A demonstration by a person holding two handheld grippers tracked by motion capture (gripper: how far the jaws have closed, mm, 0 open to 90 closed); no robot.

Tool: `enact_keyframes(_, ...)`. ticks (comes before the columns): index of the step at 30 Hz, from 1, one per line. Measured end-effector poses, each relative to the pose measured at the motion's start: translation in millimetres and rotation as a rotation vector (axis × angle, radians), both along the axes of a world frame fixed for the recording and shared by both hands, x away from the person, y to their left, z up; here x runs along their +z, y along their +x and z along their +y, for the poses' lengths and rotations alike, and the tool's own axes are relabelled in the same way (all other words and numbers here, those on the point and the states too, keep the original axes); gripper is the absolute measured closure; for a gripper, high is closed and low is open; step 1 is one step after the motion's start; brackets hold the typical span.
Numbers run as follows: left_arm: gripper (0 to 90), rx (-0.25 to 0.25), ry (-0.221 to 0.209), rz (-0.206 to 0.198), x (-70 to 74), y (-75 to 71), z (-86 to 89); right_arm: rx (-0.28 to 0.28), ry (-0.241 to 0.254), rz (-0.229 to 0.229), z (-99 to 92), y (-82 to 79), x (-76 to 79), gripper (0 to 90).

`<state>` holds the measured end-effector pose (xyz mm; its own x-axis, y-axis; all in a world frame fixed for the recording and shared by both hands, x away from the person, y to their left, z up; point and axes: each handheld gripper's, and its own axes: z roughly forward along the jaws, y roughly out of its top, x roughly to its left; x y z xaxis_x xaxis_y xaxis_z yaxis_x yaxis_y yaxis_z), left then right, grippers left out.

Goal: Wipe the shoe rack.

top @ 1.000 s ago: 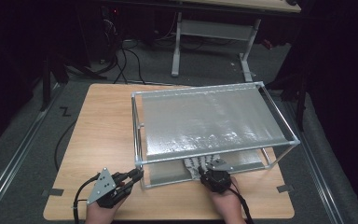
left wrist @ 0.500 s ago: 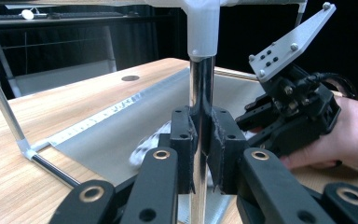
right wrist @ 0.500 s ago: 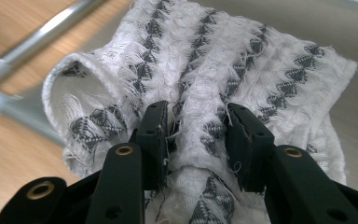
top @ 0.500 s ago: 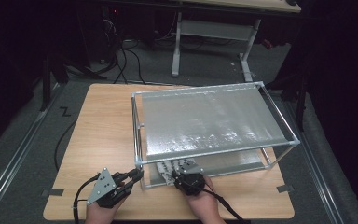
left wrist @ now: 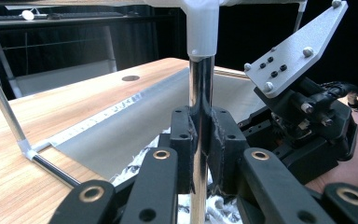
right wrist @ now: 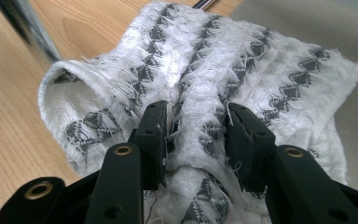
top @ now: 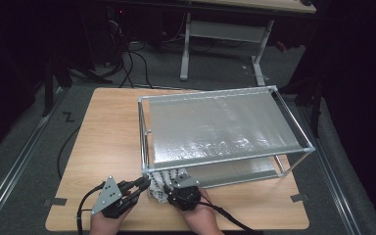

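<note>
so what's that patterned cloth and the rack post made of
The cloth looks like woven textile, white with grey diamond bands; loose, fuzzy threads along its folds suggest cotton or similar. The rack post looks like polished metal tube, mirror-bright with reflections, topped by a matte white corner joint, probably plastic.

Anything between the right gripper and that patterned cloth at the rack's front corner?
Nothing visible. The right gripper has its jaws on either side of a fold of the white-and-grey cloth. The left gripper is clamped on the rack's corner post, beside the cloth.
</note>
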<state>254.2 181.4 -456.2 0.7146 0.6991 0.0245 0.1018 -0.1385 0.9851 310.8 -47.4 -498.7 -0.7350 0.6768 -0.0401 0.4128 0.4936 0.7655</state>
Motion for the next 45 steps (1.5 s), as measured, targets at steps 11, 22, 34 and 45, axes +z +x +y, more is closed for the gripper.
enact_keyframes(11, 80.8, 0.000, 0.001, 0.001, 0.2, -0.1, 0.1, -0.058, -0.017, -0.009, -15.2, 7.7, -1.4, 59.7)
enact_keyframes(22, 80.8, -0.001, 0.001, 0.002, 0.2, -0.1, 0.3, -0.151, -0.016, 0.005, -44.4, 17.3, -2.9, 58.7)
enact_keyframes(34, 80.8, -0.001, 0.000, 0.002, 0.0, 0.0, 0.3, -0.243, -0.038, -0.006, -84.6, 30.2, -2.7, 58.7)
enact_keyframes(45, 80.8, 0.000, -0.001, 0.004, 0.1, 0.1, 0.2, -0.389, -0.034, 0.004, -148.2, 39.5, -1.4, 58.3)
